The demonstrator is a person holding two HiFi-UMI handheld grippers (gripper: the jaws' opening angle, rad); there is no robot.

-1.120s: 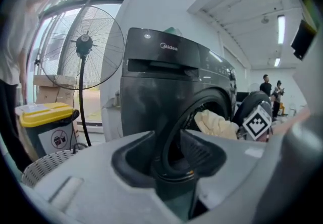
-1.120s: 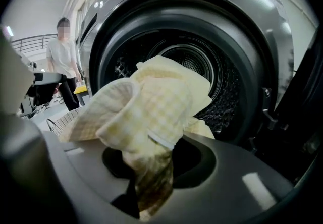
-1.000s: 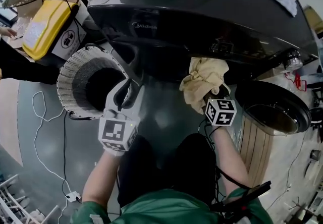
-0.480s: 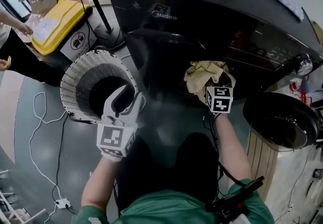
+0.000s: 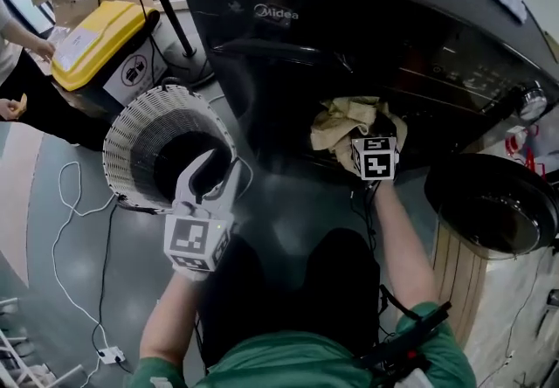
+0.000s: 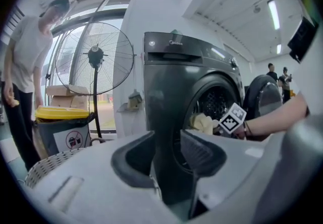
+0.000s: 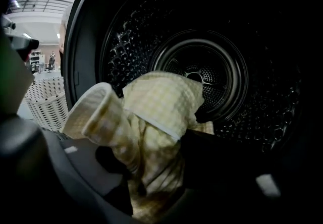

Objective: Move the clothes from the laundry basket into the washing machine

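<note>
Fingers (image 6: 202,152) spread wide on the left gripper (image 6: 166,140), nothing between them. It hovers low at seven o'clock in the head view, waiting.

Up at one o'clock, the right gripper (image 5: 371,135) is at the mouth of the washing machine (image 5: 349,37), and its fingers (image 7: 75,172) have just been opening. The yellow checked garment (image 7: 161,107) sits bunched between them, but the hold looks slack, with a dark gap beside the cloth. The garment is on the lip of the drum (image 7: 202,74), part way in and not dropped clear.

Further in, no other clothes show, as far as the dark lets me see.

The laundry basket (image 5: 131,128) stands at ten o'clock of the left gripper, its hollow too dark to tell what remains. The door (image 5: 489,203) hangs open at three o'clock.

My call: this piece is nearly delivered. What's left is the let-go, then a check of the basket.
</note>
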